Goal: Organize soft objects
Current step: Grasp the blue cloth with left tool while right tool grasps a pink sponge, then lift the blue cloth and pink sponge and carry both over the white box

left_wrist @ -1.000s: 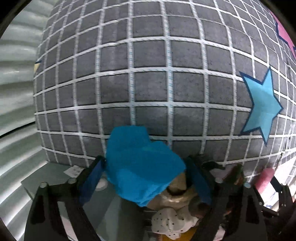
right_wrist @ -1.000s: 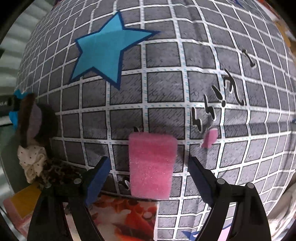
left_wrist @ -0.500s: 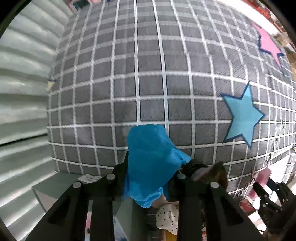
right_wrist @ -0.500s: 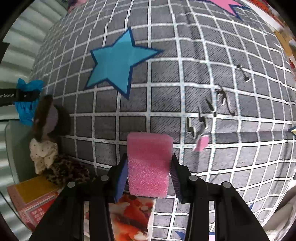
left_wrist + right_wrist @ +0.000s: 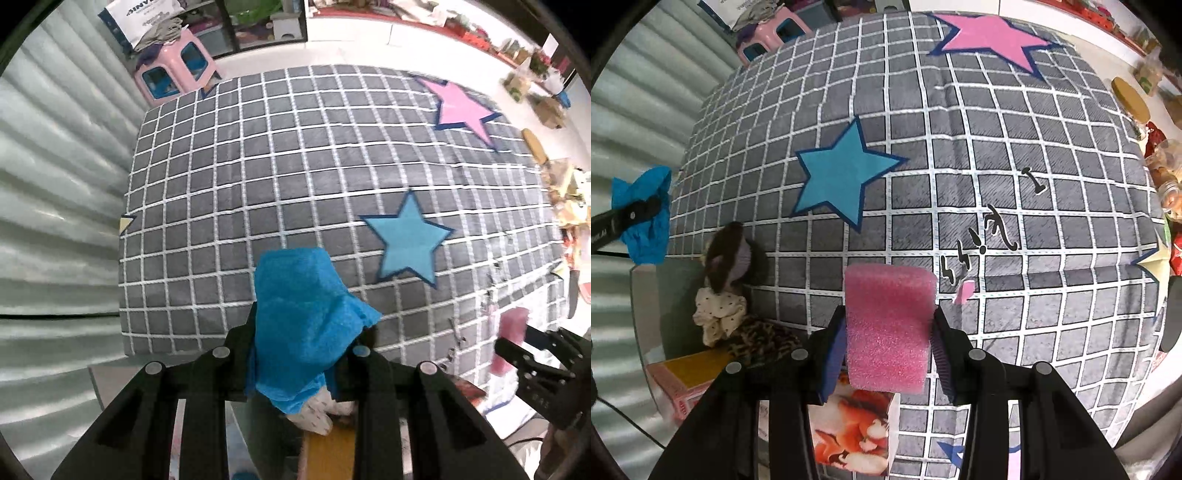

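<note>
Both grippers lifted clear of the bed (image 5: 295, 166) since a second ago: left gripper (image 5: 295, 350) fingers now clamped on the cloth (image 5: 303, 325), right gripper (image 5: 888, 339) fingers squeezing the sponge (image 5: 888, 325). Both ready for sorting.

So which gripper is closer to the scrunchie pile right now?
Left. The left gripper, holding the blue cloth, is directly above the scrunchie pile; the right gripper, holding the pink sponge, sits off to its side.
</note>
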`<state>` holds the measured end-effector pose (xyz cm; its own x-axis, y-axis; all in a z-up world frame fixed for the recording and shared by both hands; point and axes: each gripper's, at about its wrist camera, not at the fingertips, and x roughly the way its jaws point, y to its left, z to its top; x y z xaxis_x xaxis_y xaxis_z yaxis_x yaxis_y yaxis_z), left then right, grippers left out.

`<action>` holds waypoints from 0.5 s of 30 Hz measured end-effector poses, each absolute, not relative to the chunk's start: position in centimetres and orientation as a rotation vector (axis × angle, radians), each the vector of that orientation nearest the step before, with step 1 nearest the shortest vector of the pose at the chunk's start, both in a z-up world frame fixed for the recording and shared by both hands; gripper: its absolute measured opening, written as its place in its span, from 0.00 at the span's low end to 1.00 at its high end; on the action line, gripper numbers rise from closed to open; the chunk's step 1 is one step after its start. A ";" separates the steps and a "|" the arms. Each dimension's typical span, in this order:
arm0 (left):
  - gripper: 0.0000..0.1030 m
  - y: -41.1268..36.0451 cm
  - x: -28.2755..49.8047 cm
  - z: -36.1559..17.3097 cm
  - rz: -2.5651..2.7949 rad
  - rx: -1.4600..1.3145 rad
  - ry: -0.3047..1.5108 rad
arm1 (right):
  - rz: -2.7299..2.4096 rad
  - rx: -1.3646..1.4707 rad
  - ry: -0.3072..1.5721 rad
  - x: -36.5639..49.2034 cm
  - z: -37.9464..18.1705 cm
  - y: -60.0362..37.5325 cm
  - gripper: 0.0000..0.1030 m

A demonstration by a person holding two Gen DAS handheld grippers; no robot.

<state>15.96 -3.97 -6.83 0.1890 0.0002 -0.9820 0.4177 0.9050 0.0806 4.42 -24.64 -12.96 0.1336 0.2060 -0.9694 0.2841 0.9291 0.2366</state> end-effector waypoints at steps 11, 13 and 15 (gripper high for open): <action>0.30 -3.1 10.4 -3.7 -0.381 0.336 1.291 | -0.039 0.366 1.401 3.0 -8.7 -23.8 0.43; 0.30 -2.9 9.3 -3.0 -0.388 0.339 1.273 | -0.031 0.355 1.391 2.9 -8.0 -23.3 0.43; 0.30 -2.6 8.3 -2.6 -0.392 0.340 1.262 | -0.024 0.347 1.382 2.6 -7.4 -22.9 0.43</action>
<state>8.34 -2.64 -2.57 0.2538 -0.0982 -0.9622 0.4644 0.8850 0.0322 2.56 -22.86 -7.35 0.1955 0.1848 -0.9631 0.2185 0.9492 0.2265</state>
